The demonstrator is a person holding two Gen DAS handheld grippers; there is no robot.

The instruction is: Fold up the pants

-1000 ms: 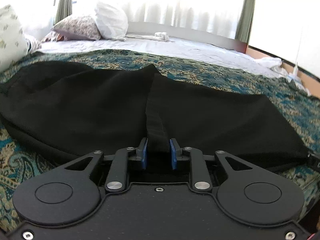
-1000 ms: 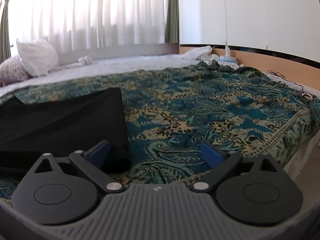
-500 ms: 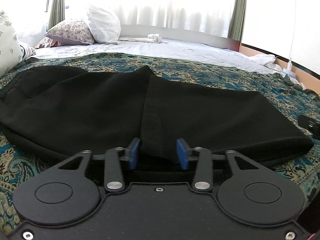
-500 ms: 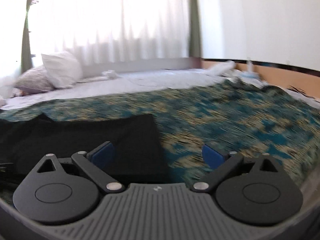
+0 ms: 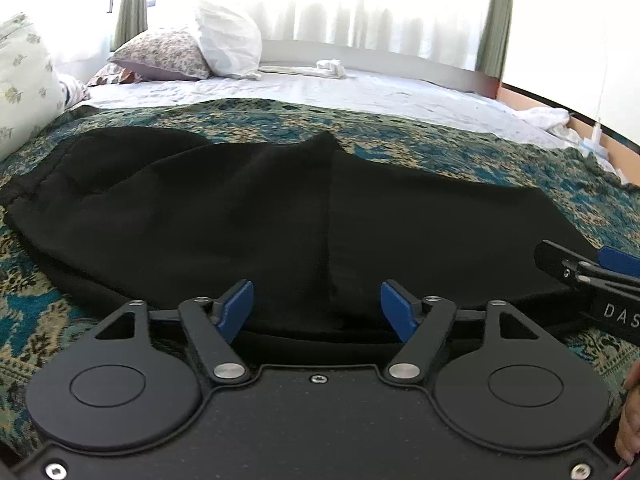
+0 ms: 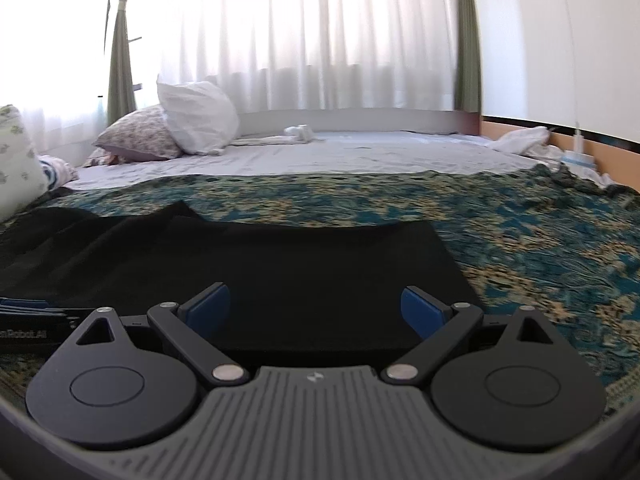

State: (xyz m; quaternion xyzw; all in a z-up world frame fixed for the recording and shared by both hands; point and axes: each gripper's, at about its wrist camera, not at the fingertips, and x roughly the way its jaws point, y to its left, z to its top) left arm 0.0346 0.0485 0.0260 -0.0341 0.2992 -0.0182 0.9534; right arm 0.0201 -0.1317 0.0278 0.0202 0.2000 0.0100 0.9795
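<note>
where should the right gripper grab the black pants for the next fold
Probably the near corner of the leg-end hem on the black pants, coming low from the near bed edge. That end lies flat and square on the patterned bedspread, its edge just ahead of the open right gripper, so one finger can slide under. The left gripper, also open, can take the near edge further along.

bedspread (image 6: 520,240): teal-gold patterned | white pillow (image 6: 196,120): leaning on floral pillow (image 6: 136,136) | curtains (image 6: 320,40): sheer white, behind bed
</note>
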